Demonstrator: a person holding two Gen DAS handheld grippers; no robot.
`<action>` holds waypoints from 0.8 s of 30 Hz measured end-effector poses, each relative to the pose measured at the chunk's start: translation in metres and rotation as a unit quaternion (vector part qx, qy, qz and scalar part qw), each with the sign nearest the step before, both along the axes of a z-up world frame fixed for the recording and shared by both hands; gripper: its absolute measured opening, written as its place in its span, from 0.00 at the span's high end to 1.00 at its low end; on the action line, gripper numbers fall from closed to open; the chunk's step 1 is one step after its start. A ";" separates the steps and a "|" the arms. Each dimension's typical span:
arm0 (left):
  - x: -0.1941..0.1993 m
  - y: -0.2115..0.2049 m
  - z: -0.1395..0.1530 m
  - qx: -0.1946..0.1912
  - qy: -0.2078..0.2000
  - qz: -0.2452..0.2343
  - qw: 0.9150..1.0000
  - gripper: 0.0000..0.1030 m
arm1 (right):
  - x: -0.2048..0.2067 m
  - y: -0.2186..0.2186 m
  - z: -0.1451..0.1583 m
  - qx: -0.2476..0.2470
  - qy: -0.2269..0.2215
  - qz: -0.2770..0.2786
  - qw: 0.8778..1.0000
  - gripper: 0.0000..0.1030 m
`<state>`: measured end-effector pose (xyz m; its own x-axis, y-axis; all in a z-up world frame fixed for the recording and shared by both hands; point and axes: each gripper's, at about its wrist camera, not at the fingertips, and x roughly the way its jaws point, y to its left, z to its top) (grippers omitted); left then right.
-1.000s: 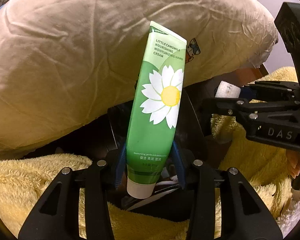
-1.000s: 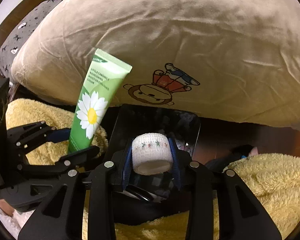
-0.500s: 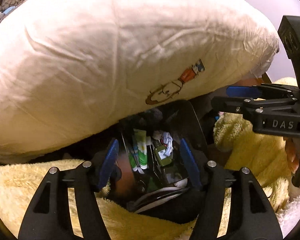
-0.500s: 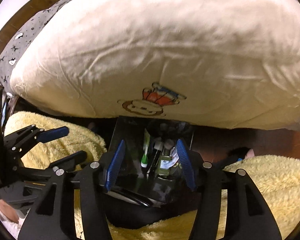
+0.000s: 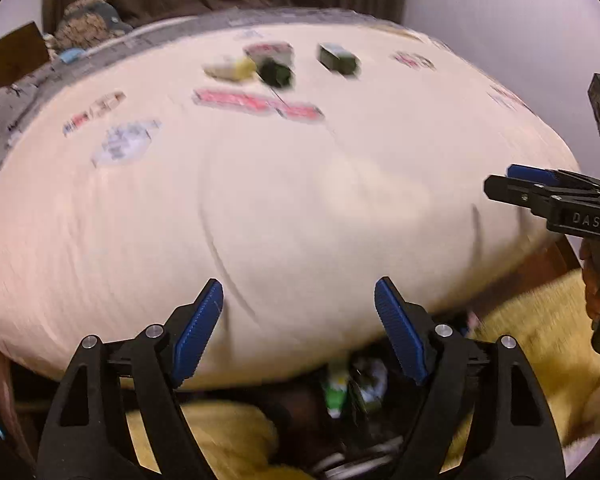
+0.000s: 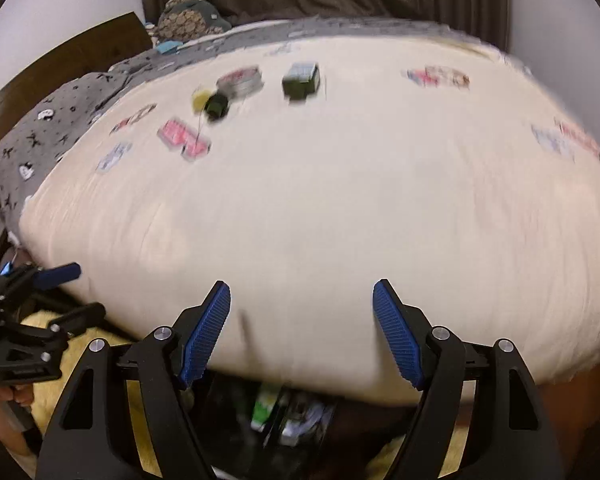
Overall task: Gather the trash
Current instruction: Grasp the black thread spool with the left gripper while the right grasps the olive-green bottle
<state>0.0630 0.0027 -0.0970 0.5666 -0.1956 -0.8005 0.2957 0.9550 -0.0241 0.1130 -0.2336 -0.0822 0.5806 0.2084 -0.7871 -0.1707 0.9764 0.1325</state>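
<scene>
"DAS" on right claw (image 5: 500, 182)

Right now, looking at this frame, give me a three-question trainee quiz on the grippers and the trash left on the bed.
1. True or false: the left gripper holds a green tube.
2. What dark item lies nearest the yellow item on the cream cover?
A. green box
B. dark round object
C. pink wrapper
3. Fill in: the right gripper is ____.

Key: 1 false, its jaws are apart and empty. 2 B. 3 open.
</scene>
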 end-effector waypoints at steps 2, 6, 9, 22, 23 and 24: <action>0.021 0.004 0.007 -0.001 -0.007 0.007 1.000 0.28 | 0.025 0.002 0.002 -0.010 -0.006 -0.005 1.000 0.27; 0.057 0.002 0.011 0.008 -0.017 0.020 1.000 0.28 | 0.080 0.007 0.006 -0.021 -0.017 -0.020 0.999 0.27; 0.085 -0.001 0.011 0.004 -0.017 0.030 0.999 0.28 | 0.110 0.014 0.004 -0.015 -0.017 -0.026 0.999 0.27; 0.188 -0.026 0.009 -0.034 -0.016 0.040 0.998 0.29 | 0.226 0.034 0.000 0.024 0.014 -0.046 0.999 0.27; 0.195 -0.029 0.009 -0.034 -0.016 0.041 0.998 0.29 | 0.231 0.035 -0.001 0.021 0.016 -0.048 0.998 0.27; 0.202 -0.032 0.009 -0.032 -0.016 0.042 0.998 0.29 | 0.238 0.037 -0.004 0.016 0.021 -0.053 0.998 0.28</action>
<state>0.2650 -0.0290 -0.0882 0.6090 -0.1961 -0.7686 0.2155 0.9734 -0.0775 0.3513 -0.1971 -0.0860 0.5674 0.1742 -0.8048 -0.0612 0.9836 0.1697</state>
